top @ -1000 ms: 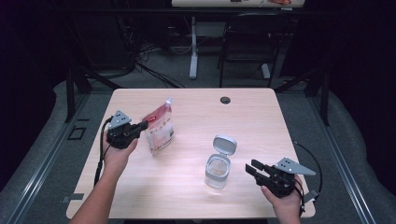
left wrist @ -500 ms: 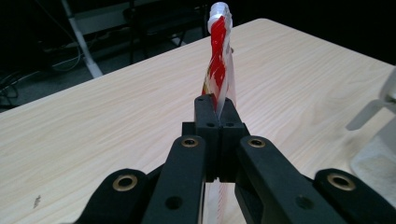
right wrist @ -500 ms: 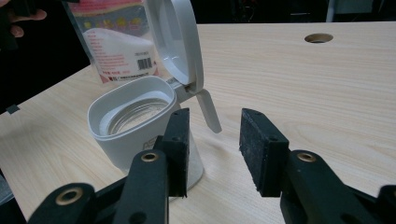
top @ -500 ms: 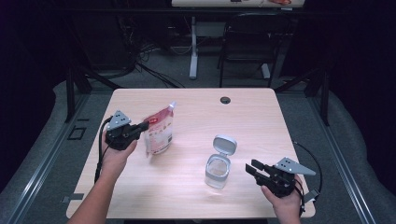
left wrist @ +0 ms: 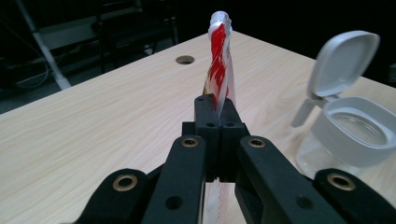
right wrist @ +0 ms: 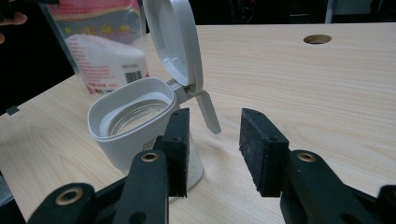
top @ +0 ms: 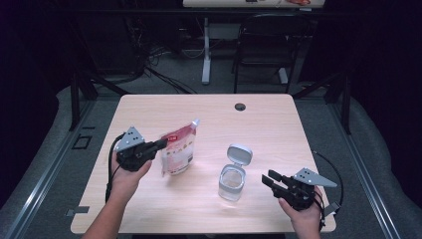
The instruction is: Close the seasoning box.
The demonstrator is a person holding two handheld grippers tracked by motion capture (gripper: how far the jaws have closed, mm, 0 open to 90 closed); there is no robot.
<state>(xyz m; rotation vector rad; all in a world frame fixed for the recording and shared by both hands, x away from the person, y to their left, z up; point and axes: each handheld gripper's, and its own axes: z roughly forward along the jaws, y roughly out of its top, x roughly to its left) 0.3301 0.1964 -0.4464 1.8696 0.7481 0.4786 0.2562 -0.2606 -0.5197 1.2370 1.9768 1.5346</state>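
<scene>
My left hand-held gripper (top: 160, 145) pinches the edge of a red-and-white pouch (top: 178, 150), its jaws pressed together on the film. In the left gripper view the pouch (left wrist: 219, 65) appears edge-on, rising upright from between the black jaws toward its sealed top, with more of it showing below them. In the high view the pouch stands tilted over the left half of the bench (top: 278, 124), its upper corner pointing away from me; whether its bottom touches the wood I cannot tell.

My right hand-held gripper (top: 272, 181) is spread and holds nothing. It rests low over the near right part of the bench, jaws pointing left toward a clear jar (top: 232, 179). In the right gripper view the jar (right wrist: 135, 130) stands just beyond and left of the left jaw, apart from the pads (right wrist: 261, 149). Its grey hinged lid (right wrist: 175, 42) is flipped up and open, exposing the round mouth. The pouch (right wrist: 100, 51) stands behind the jar, barcode side toward this camera.

A round cable hole (top: 240, 106) lies at the far edge of the bench, well apart from both items.
</scene>
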